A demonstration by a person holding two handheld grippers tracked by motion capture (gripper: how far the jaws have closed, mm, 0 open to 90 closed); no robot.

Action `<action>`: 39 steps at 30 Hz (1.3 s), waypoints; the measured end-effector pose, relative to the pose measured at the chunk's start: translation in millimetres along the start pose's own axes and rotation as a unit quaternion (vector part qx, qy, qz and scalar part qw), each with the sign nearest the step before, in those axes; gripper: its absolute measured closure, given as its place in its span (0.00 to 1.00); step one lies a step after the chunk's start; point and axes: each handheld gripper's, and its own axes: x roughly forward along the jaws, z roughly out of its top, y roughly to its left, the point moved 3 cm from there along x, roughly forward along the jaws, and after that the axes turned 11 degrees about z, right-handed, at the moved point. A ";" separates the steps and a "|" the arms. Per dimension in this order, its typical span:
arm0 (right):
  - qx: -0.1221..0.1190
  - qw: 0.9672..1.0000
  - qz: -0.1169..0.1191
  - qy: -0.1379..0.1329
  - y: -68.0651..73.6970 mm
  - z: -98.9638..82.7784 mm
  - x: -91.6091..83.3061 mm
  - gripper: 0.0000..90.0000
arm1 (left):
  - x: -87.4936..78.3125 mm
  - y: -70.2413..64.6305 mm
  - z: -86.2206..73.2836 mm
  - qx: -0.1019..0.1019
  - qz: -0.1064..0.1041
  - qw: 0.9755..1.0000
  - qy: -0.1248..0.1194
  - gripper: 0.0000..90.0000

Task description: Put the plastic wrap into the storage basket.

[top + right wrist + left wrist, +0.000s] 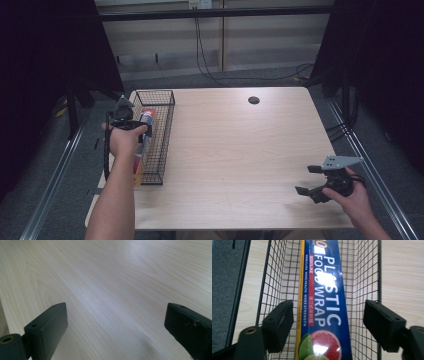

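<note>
A long blue box of plastic food wrap point(324, 290) lies lengthwise in a black wire basket point(367, 270) at the table's left edge. From above, the box point(146, 120) shows inside the basket point(167, 115), partly behind the person's left hand. My left gripper point(329, 325) hangs over the basket with its jaws either side of the box; the right pad stands well clear of it, so it is open. My right gripper point(309, 180) rests low near the table's front right corner, open, with bare wood between its jaws point(115, 327).
The light wooden table point(240, 150) has a small dark round hole point(253, 100) near its back edge. Black curtains flank both sides, and cables point(205, 60) trail on the floor behind the table.
</note>
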 end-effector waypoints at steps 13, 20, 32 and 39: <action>-0.002 1.000 0.000 0.000 0.8 0.8 -0.9 0.06 | -17.9 -3.5 0.8 0.024 -0.025 0.999 -0.034 0.15; -0.005 1.000 0.001 0.002 1.5 1.7 0.8 0.06 | -25.4 -6.5 -1.8 0.049 -0.041 0.997 -0.042 0.11; -0.006 1.000 0.002 0.001 1.1 2.8 0.6 0.06 | -34.3 2.4 -3.1 0.057 -0.050 0.996 -0.042 0.10; -0.006 1.000 0.002 0.001 2.0 3.3 1.1 0.06 | -40.8 -5.3 -4.6 0.061 -0.070 0.994 -0.054 0.08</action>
